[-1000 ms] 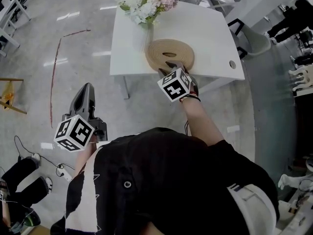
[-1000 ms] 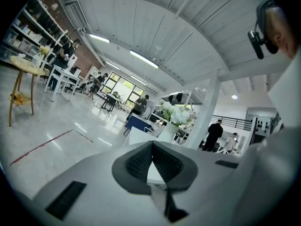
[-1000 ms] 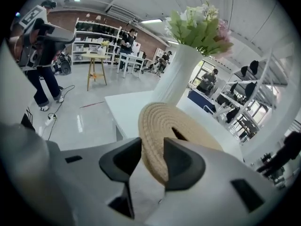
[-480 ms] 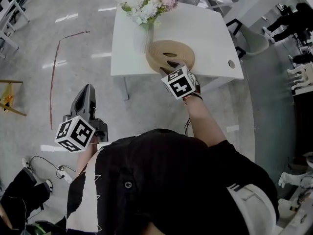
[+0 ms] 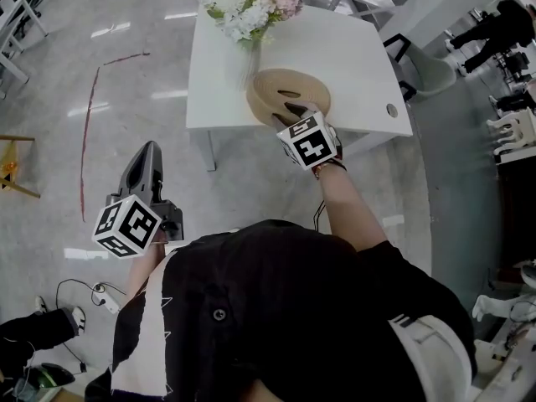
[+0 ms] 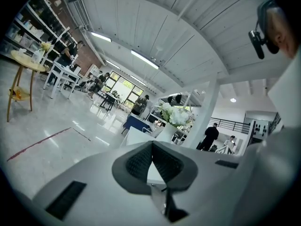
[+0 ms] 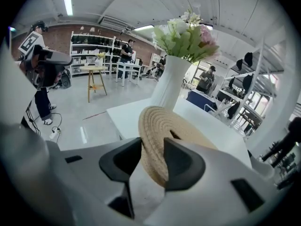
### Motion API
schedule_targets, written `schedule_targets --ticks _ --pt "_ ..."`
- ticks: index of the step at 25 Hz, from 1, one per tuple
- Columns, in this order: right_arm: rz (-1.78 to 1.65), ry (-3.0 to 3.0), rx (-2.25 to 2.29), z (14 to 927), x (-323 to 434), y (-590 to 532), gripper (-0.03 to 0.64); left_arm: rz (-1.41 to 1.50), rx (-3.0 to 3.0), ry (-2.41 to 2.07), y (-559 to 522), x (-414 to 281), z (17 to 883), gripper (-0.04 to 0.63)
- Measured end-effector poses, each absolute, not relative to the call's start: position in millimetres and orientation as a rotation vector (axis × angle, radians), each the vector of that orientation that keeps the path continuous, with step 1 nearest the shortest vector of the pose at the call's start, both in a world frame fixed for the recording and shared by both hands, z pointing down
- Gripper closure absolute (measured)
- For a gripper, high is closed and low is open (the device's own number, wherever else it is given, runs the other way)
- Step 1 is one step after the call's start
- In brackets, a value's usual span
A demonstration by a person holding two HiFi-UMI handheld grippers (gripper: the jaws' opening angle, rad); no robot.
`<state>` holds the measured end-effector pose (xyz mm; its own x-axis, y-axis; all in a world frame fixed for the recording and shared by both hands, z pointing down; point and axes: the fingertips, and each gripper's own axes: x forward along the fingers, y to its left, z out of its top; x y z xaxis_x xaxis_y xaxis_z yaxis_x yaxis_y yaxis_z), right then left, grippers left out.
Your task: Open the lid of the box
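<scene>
A round woven straw box stands near the front edge of the white table. Its woven lid has a dark slot in the top. My right gripper reaches down onto the lid's near rim. In the right gripper view the lid stands tilted, with its rim between the two pads of my right gripper, which is shut on it. My left gripper hangs over the floor left of the table, jaws shut and empty; the left gripper view shows my left gripper with its pads meeting.
A white vase of pink and white flowers stands just behind the box, close to its far left side; the vase looms behind the lid. The table has a cable hole at the right front. People and shelving stand further off.
Almost nothing differs. The right gripper's marker cube has shifted slightly to the right while staying on the lid's rim. The left gripper has not moved.
</scene>
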<state>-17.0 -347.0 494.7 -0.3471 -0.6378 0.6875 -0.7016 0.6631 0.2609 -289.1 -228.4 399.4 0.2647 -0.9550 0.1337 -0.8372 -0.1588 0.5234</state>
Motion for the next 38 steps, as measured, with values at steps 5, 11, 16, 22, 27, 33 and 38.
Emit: schedule_targets --ticks 5,11,16,22,27,33,38 --pt "0.117 -2.099 1.054 488 -15 -350 0.468 -0.325 2.044 -1.618 -229 -288 397 0.584" --pt "0.128 -2.115 1.057 486 -14 -350 0.476 -0.335 2.049 -1.621 -230 -285 394 0.584" --pt "0.098 -2.132 1.017 484 -16 -352 0.485 -0.329 2.037 -1.635 -233 -281 395 0.584" --pt "0.105 -2.184 0.969 478 -15 -351 0.491 -0.32 2.012 -1.651 -243 -267 396 0.584" --pt "0.12 -2.224 0.931 471 -13 -349 0.494 -0.326 2.012 -1.648 -254 -243 391 0.584" --pt "0.075 -2.268 0.858 460 -12 -349 0.503 -0.335 2.012 -1.645 -268 -215 386 0.584" --pt "0.082 -2.287 0.816 455 -10 -350 0.509 -0.336 2.022 -1.647 -276 -197 382 0.584"
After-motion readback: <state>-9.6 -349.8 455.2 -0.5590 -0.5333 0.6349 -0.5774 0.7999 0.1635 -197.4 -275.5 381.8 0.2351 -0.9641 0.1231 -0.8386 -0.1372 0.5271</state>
